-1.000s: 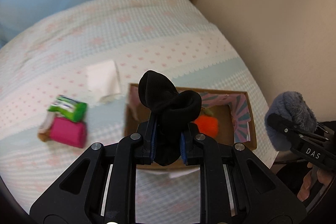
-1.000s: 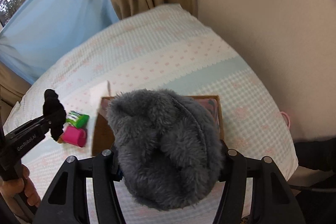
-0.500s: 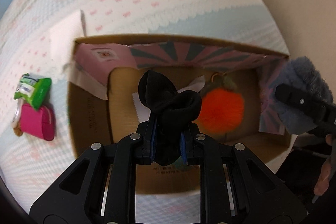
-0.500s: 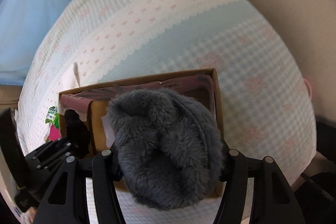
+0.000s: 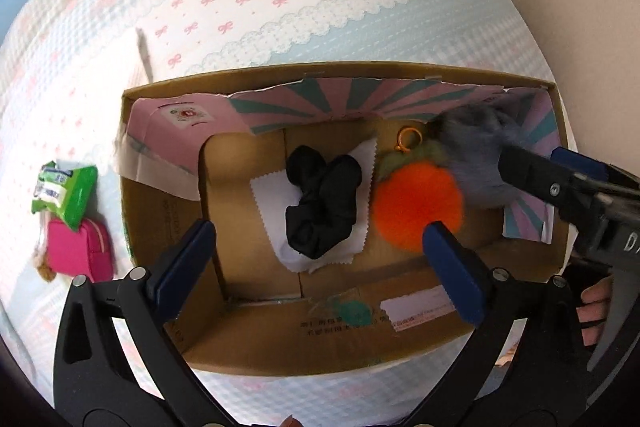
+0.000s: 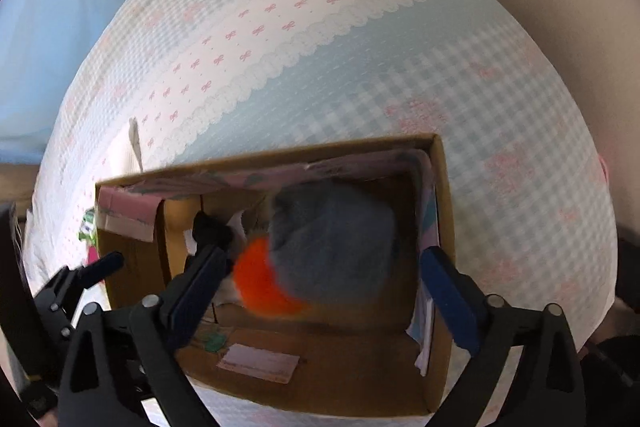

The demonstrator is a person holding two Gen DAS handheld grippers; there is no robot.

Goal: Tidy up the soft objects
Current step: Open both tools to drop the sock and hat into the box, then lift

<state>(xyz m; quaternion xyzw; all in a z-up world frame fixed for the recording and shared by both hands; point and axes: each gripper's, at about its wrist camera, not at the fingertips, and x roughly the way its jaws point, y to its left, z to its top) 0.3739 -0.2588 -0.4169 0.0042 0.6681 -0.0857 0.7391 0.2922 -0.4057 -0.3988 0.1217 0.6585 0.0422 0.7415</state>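
An open cardboard box (image 5: 280, 339) (image 6: 444, 211) sits on the bed. A black sock bundle (image 5: 320, 203) (image 6: 210, 229) lies inside on a white cloth (image 5: 276, 219). An orange pom-pom (image 5: 416, 205) (image 6: 260, 287) lies right of it. A grey fluffy item (image 5: 476, 151) (image 6: 332, 239) is in the box's right part, blurred. My left gripper (image 5: 316, 267) is open above the sock. My right gripper (image 6: 320, 291) is open around the space above the grey item; it shows at the right of the left wrist view (image 5: 560, 183).
A green packet (image 5: 66, 193) and a pink pouch (image 5: 78, 253) lie on the bedspread left of the box. A white folded paper (image 6: 128, 147) lies behind the box's left corner. A beige wall runs along the right.
Both grippers moved over the box and opened. The black sock dropped from the left gripper into the box; the grey fluffy item left the right gripper and is in the box.
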